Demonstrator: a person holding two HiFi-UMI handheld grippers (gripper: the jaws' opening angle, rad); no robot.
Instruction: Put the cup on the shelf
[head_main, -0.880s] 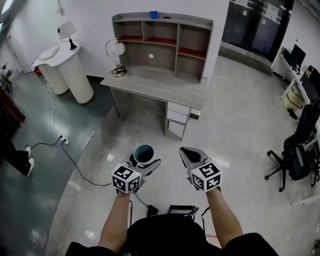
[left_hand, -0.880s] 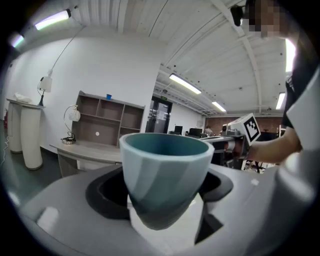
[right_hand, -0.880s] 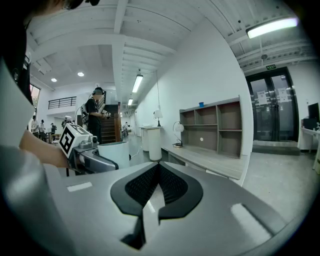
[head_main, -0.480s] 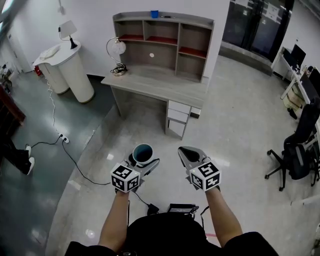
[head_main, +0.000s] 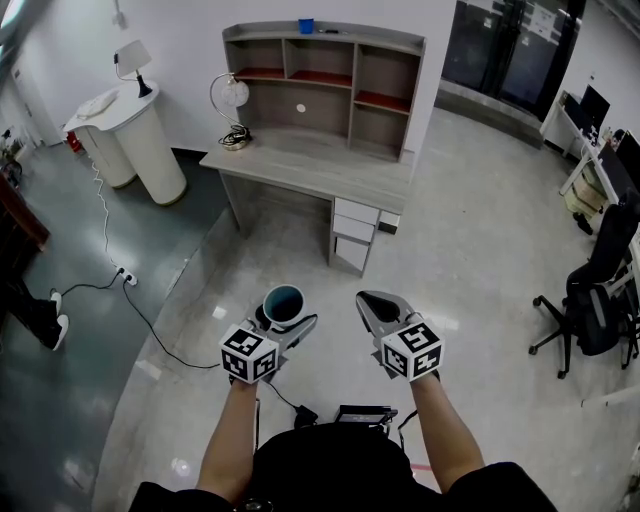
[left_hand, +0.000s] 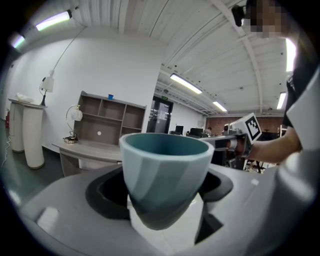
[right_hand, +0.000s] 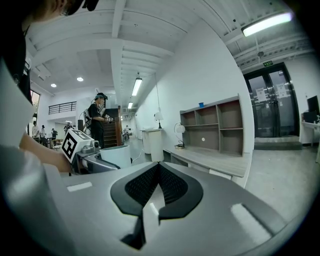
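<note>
A person stands out on the open floor with a gripper in each hand. The left gripper is clamped on the cup. Its jaws are wide apart and press on the low part of the cup from both sides. The cup stands upright with its open side up. It is pale outside and blue-green inside.

The right gripper is just to the right of the left one, and its jaws are pressed together. Both grippers point toward the desk and tip a little down.

The desk is far ahead, against the white wall, well apart from the cup. The shelf sits on the back of the desk. It has open boxes, and some have red floors. A small blue thing rests on top of the shelf. A lamp with a round head stands on the left end of the desk. Drawers hang under its right end.

Left of the desk is a tall white round stand. A black cable runs over the floor on the left. A black chair stands far to the right.
</note>
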